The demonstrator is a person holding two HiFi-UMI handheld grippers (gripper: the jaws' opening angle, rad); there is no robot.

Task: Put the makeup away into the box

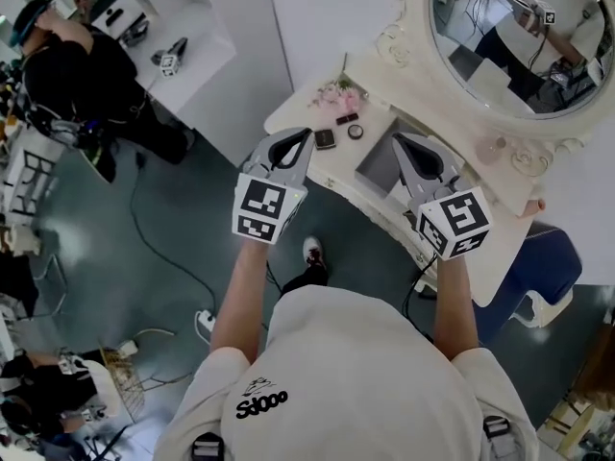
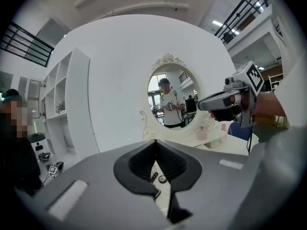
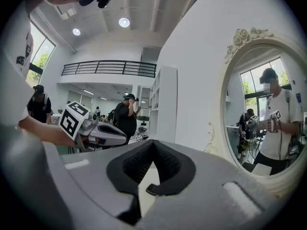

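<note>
On the white dressing table (image 1: 317,166) lie a dark square compact (image 1: 325,138), a small dark lipstick (image 1: 347,119) and a round compact (image 1: 356,131). To their right sits the grey box (image 1: 370,176), open at the top. My left gripper (image 1: 307,133) hovers just left of the compacts, shut and empty. My right gripper (image 1: 395,138) is over the box's far edge, shut and empty too. In the left gripper view the closed jaws (image 2: 155,141) frame the lipstick (image 2: 154,177) and round compact (image 2: 162,179). The right gripper (image 3: 153,141) shows the same closed jaws.
An oval mirror (image 1: 524,27) backs the table, with a pink flower ornament (image 1: 338,94) and a clear bottle (image 1: 490,149) near it. A blue stool (image 1: 538,267) stands to the right. A person in dark clothes (image 1: 67,65) is at the far left, and cables (image 1: 168,257) cross the floor.
</note>
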